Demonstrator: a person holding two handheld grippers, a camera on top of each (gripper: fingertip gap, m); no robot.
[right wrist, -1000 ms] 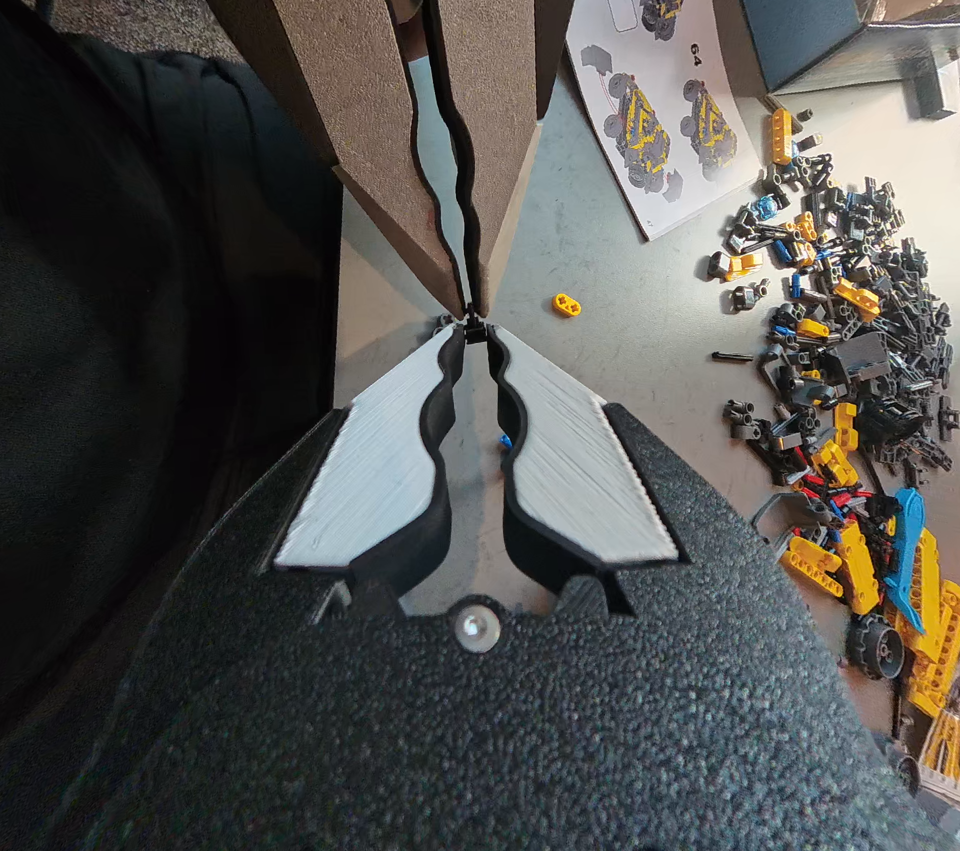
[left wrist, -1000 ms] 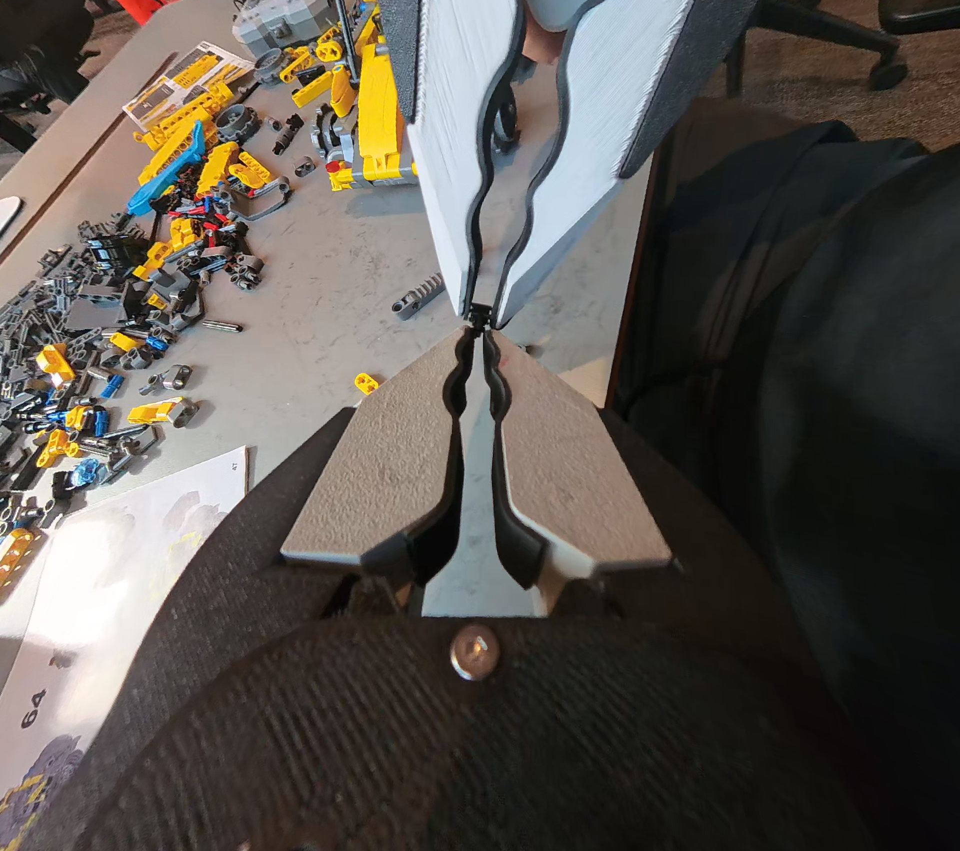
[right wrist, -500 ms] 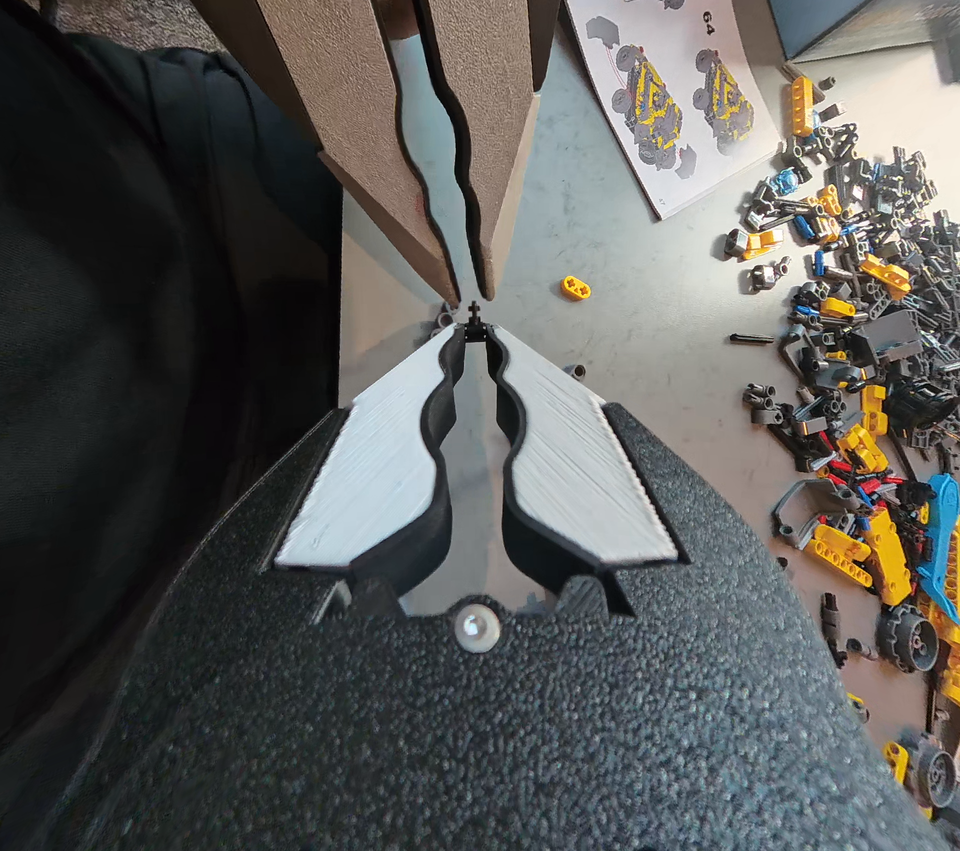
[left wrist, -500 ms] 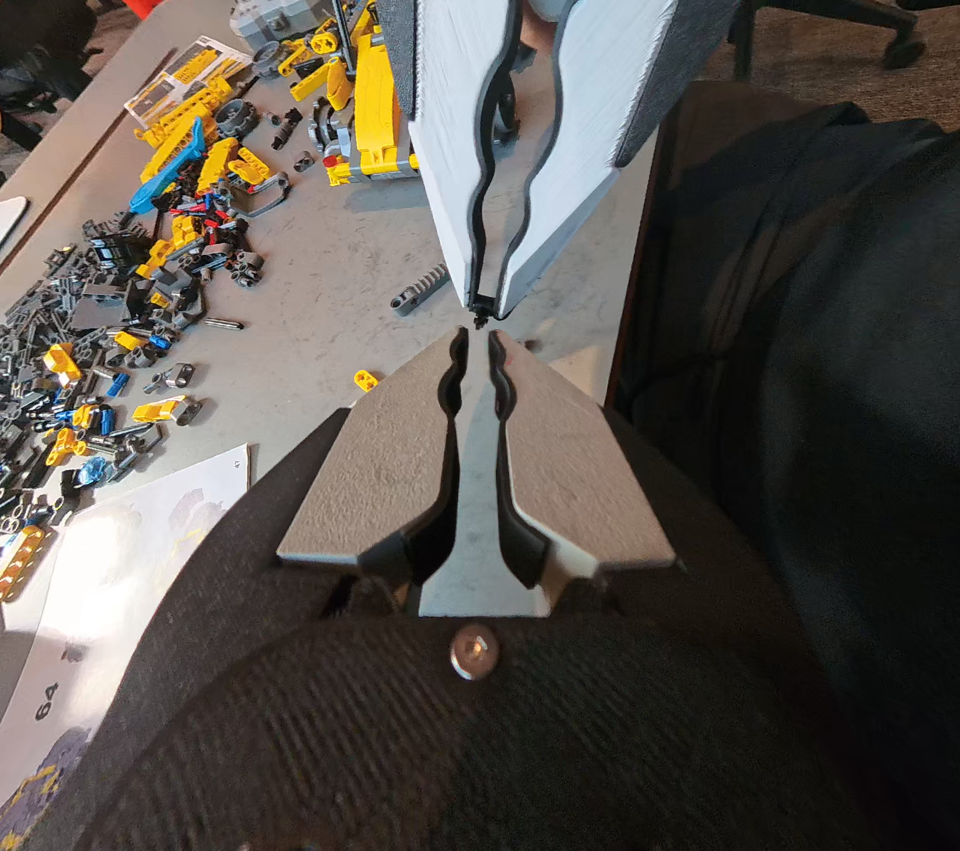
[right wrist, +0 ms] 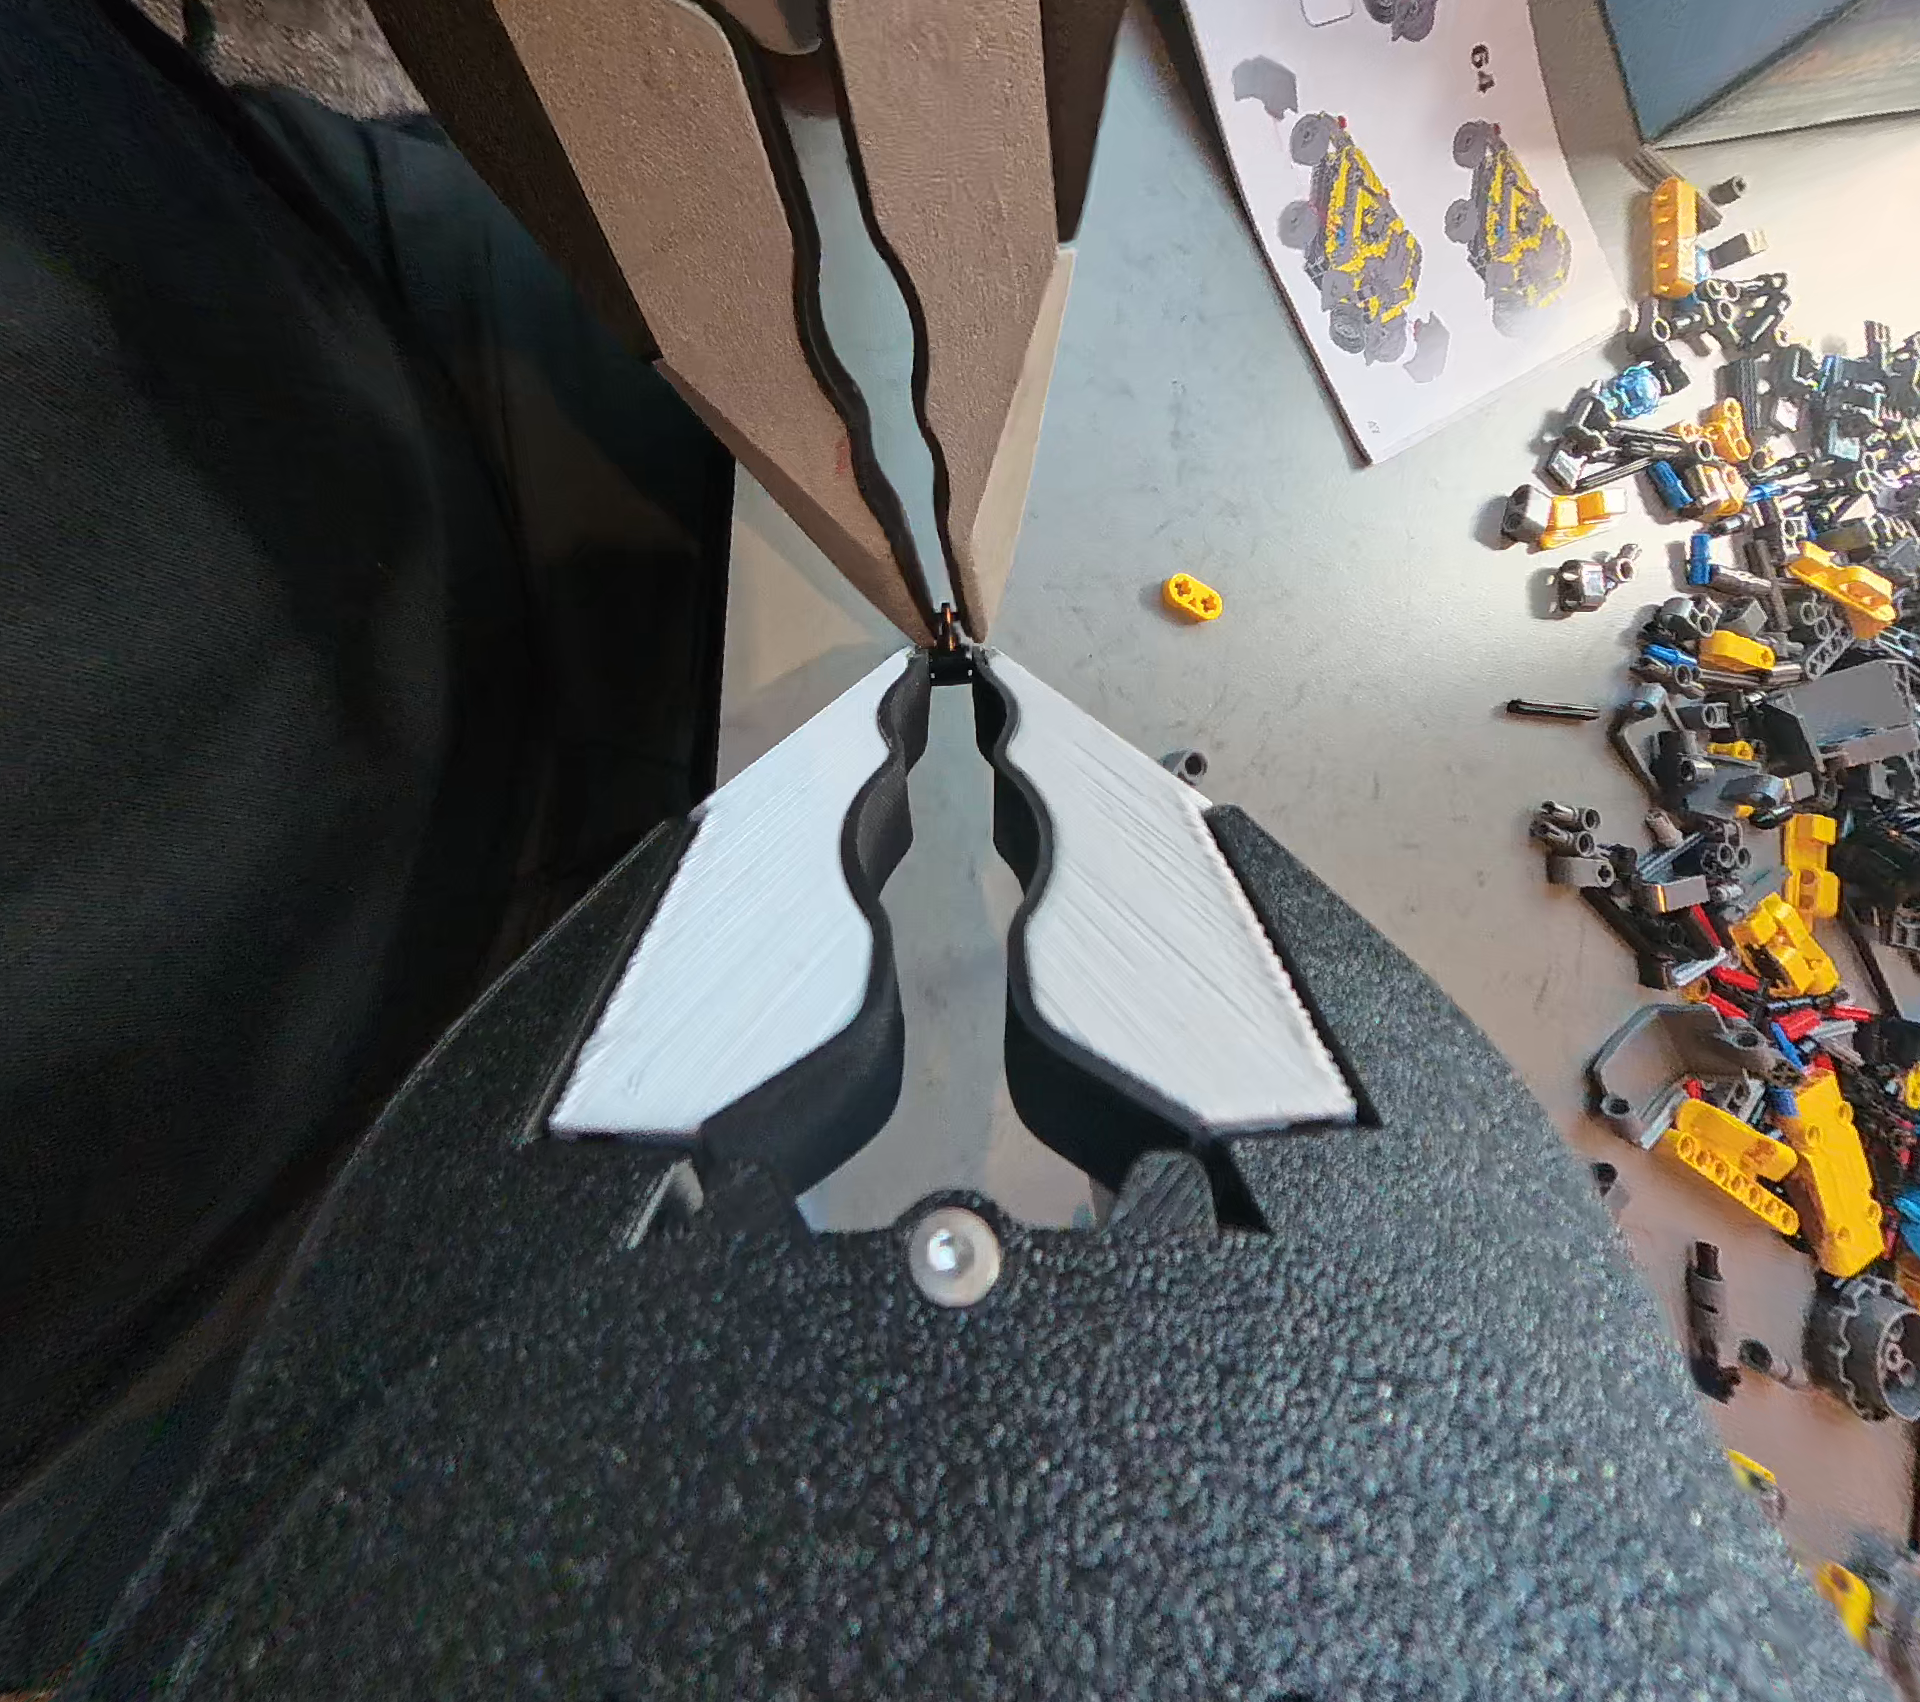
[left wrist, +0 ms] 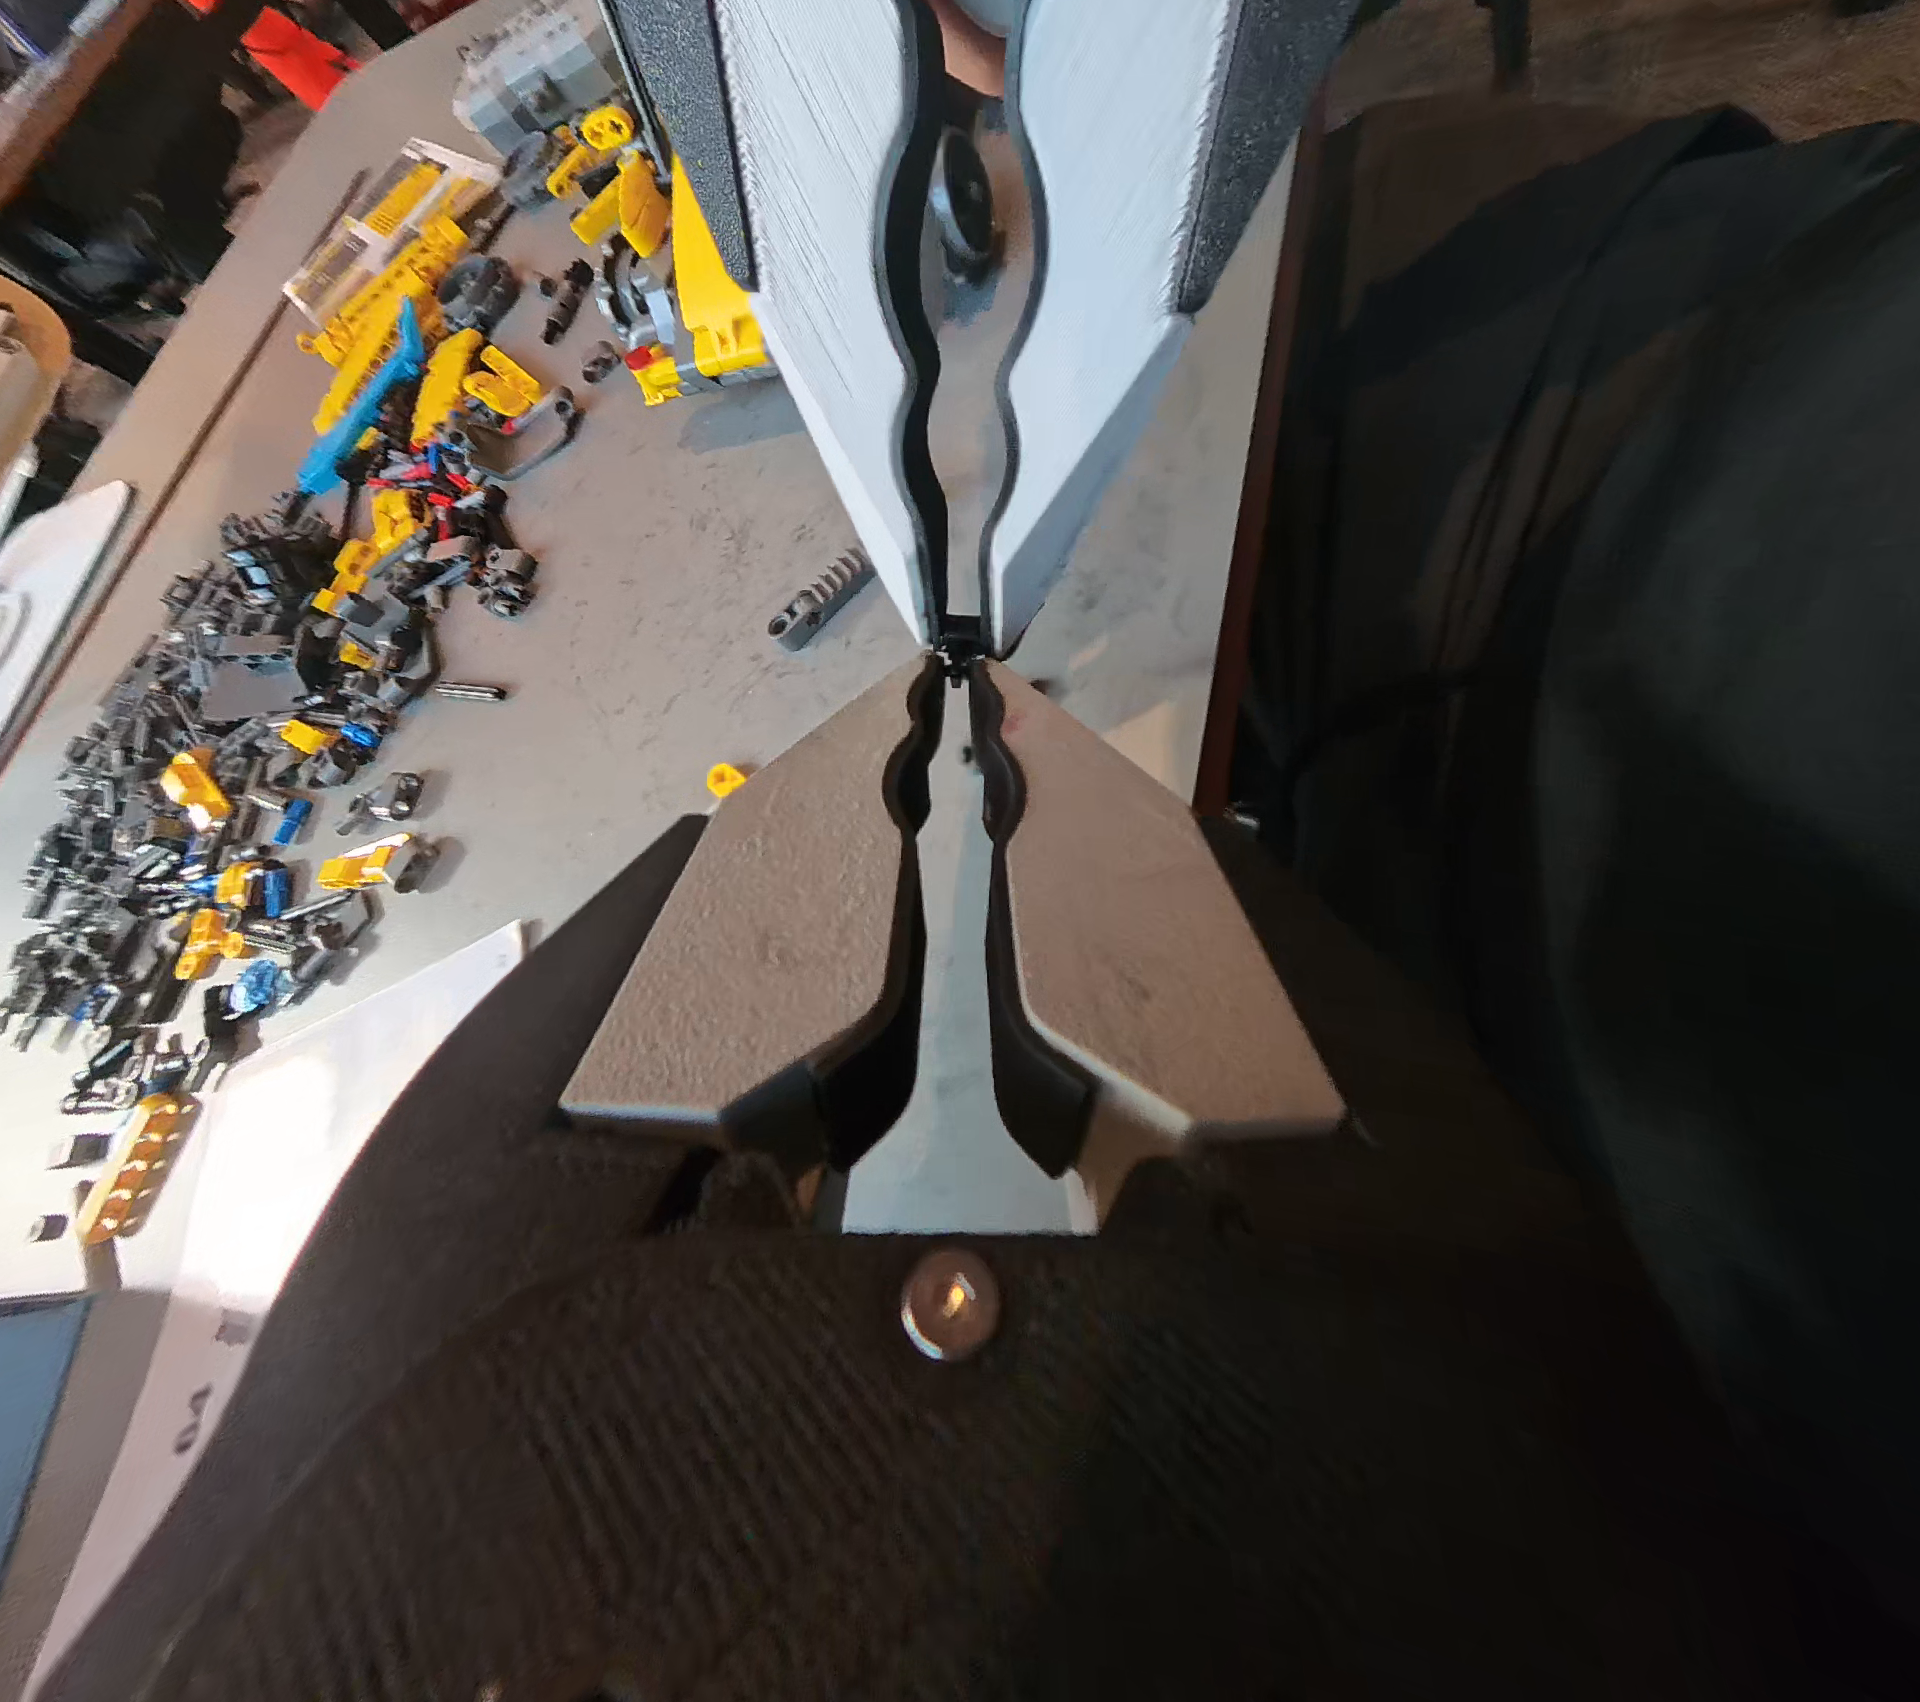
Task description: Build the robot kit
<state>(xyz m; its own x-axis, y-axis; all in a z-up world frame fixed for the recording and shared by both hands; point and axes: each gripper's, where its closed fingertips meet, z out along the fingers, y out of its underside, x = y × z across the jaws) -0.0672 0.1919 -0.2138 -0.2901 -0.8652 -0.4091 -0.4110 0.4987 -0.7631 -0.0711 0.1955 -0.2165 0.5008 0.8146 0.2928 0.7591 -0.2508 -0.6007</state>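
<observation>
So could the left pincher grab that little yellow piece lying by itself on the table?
Probably not right now. The left gripper is shut on a tiny black piece that meets the right gripper. The yellow piece lies alone on bare table, so nothing blocks the way.

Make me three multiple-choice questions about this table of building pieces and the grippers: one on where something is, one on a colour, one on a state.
1. Where does the lone yellow two-hole piece lie?
A. on the booklet
B. on the bare table
C. in the blue box

2. What colour is the small piece at the tips of the right gripper?
A. red
B. white
C. black

3. How do the right gripper's jaws stand?
A. shut on the small piece
B. wide open
C. shut on a wheel

Answers:
1. B, it sits alone on grey tabletop.
2. C, it shows plainly black at the tips.
3. A, the tips pinch it.
</observation>
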